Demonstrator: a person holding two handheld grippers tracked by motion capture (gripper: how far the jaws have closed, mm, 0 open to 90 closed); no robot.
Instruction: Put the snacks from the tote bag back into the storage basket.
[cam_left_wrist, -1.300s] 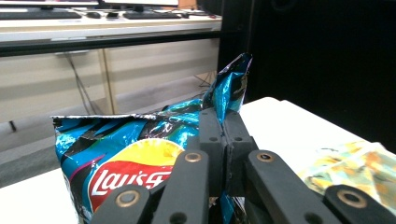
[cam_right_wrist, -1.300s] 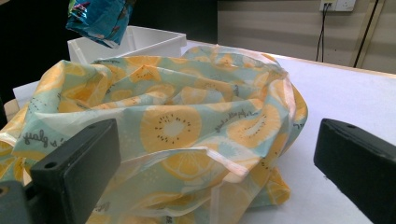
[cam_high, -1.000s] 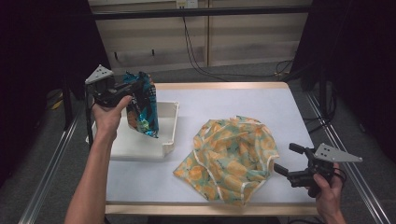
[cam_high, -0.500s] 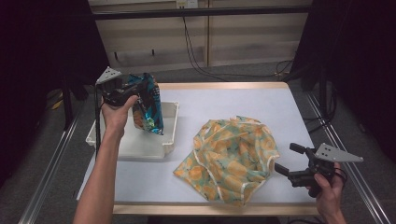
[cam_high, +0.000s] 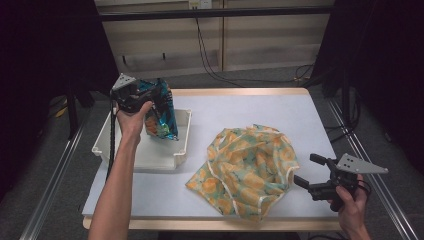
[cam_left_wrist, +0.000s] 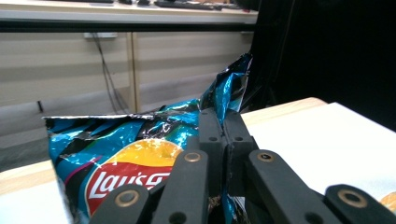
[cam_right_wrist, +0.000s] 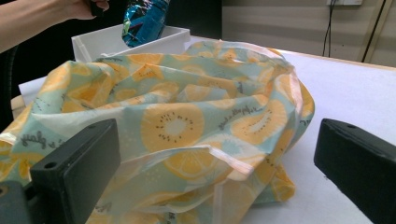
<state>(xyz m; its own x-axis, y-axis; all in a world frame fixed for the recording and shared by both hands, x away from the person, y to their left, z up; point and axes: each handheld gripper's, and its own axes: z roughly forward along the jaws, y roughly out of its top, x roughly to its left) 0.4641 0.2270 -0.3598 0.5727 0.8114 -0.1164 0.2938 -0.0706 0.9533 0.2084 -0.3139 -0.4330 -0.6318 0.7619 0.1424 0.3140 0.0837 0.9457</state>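
One item is in hand at this point: our left gripper (cam_high: 150, 100) has its jaws pinched tight on the top edge of the blue chip bag (cam_high: 161, 112), which hangs below and in front of the jaws, over the white bin (cam_high: 182, 145), its lower end down between the bin's walls. In the left gripper view the two jaws press flat together on the crinkled foil. We judge the carrying part nearly done; what is left is to lower the bag fully and let go, since we cannot tell whether it rests on the bin floor yet. Our right gripper (cam_high: 311, 172) holds nothing, its jaws spread wide, with the fruit-print cloth (cam_high: 247, 167) lying crumpled on the table (cam_high: 280, 110) just ahead of them, untouched, so that piece appears to be waiting.
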